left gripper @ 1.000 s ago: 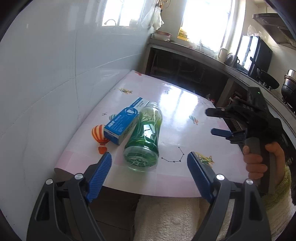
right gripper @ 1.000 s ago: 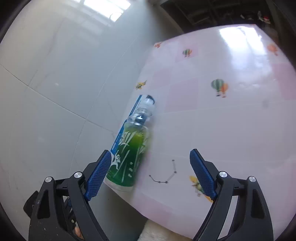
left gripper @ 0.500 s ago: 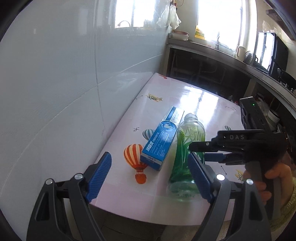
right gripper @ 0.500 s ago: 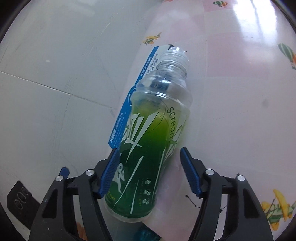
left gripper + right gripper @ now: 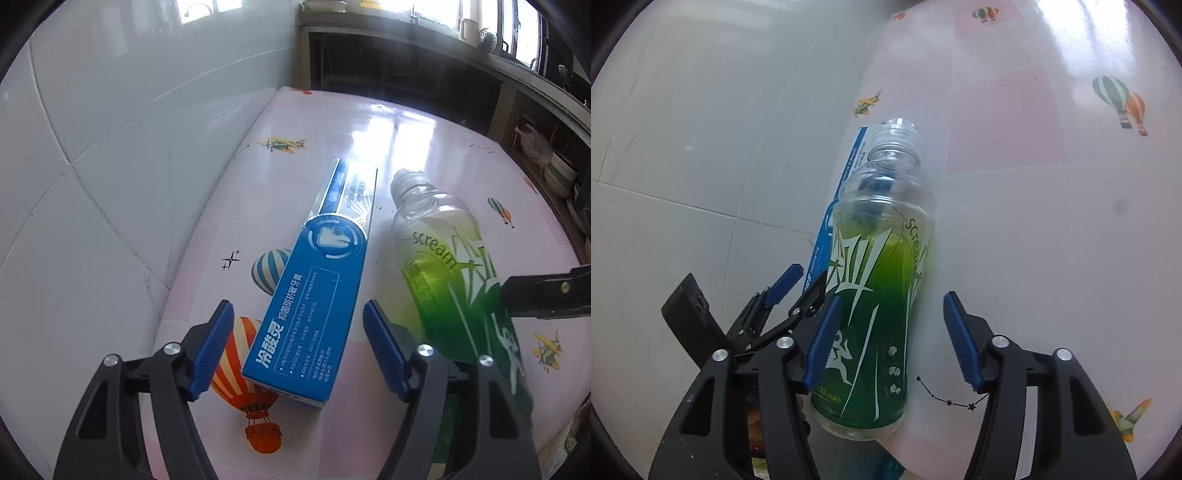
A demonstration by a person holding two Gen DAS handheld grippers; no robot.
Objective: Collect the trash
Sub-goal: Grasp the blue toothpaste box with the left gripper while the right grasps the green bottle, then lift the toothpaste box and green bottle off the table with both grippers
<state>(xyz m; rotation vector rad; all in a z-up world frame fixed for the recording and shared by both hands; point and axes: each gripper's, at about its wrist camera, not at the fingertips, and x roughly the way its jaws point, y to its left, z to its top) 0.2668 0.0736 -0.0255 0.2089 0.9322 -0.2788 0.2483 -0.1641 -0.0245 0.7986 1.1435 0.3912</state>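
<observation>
Left gripper [image 5: 297, 350]: jaws closing, astride the near end of the blue toothpaste box [image 5: 314, 291], pads clear of its sides. Right gripper [image 5: 890, 339]: jaws opening, straddling the lower body of the green bottle [image 5: 875, 295], left pad seemingly at the label, right pad apart; nothing gripped. Box and capless bottle lying side by side, near the front edge of the pink table [image 5: 406, 147], beside the white tiled wall [image 5: 110, 147].
</observation>
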